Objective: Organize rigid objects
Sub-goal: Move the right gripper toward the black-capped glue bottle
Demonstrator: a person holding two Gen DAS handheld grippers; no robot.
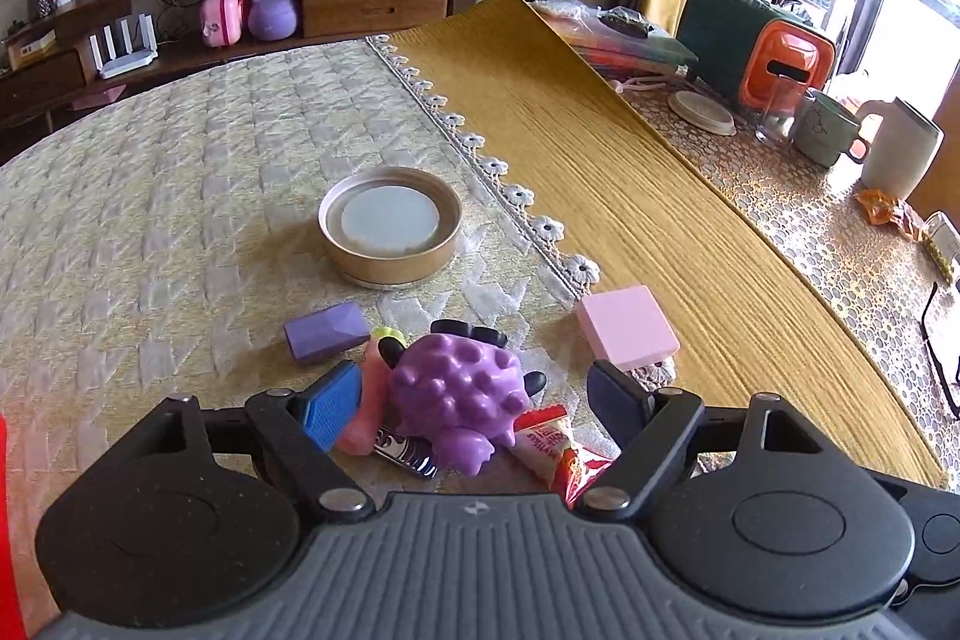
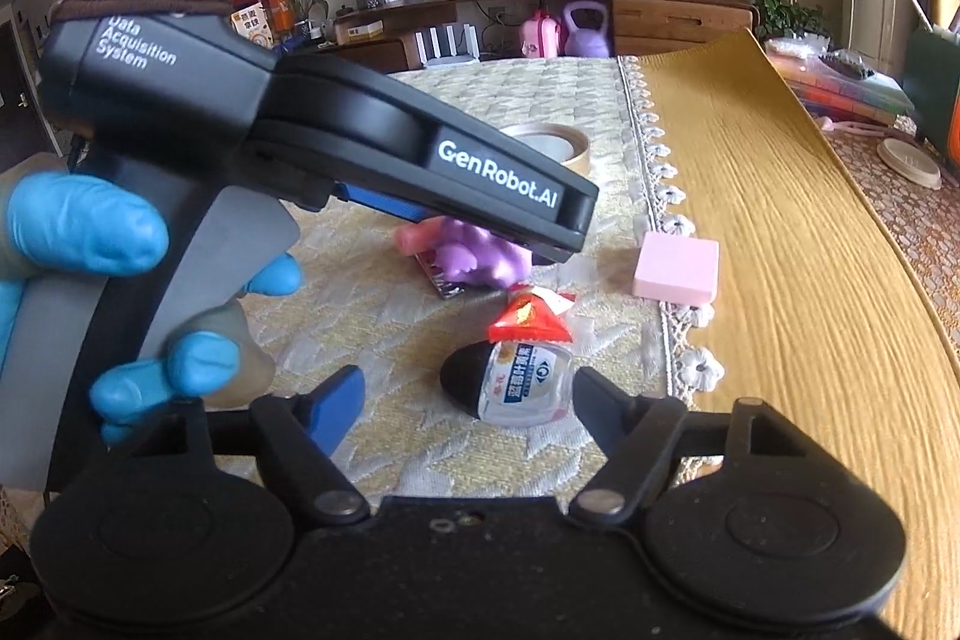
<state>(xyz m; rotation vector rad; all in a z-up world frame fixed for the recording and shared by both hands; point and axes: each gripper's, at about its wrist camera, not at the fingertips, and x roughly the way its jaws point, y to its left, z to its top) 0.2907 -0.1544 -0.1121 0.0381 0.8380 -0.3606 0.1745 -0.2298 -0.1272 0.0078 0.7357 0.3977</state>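
- The purple knobbly plastic toy (image 1: 459,394) lies low in the centre of my left wrist view, in a heap with a pink soft-looking stick (image 1: 367,415), a red crinkly snack wrapper (image 1: 555,451) and a small dark printed packet (image 1: 403,451), on the pale quilted cloth (image 1: 180,196).
- My left gripper (image 1: 474,400) has its jaws standing wide either side of that toy; neither pad presses on it that I can see.
- My right gripper (image 2: 468,400) is also open. A clear little capsule with a black end (image 2: 504,388) sits between its fingers, nearer the right one, with no contact I can make out.
- Risk on the left, as I judge it: closing here could catch the pink stick or the wrapper along with the toy, since they crowd against it, and the bumpy shell might slip.
- Risk on the right: the rounded capsule may roll or squirt out if I pinch off-centre.
- My two tools are close; the left one fills the upper left of the right view, so they could knock together.
- Only the left view shows the round metal tin (image 1: 390,235) fully, and the purple block (image 1: 327,331); only the right shows the capsule and the blue-gloved hand (image 2: 90,232).
- The pink square block (image 1: 627,328) appears in both.
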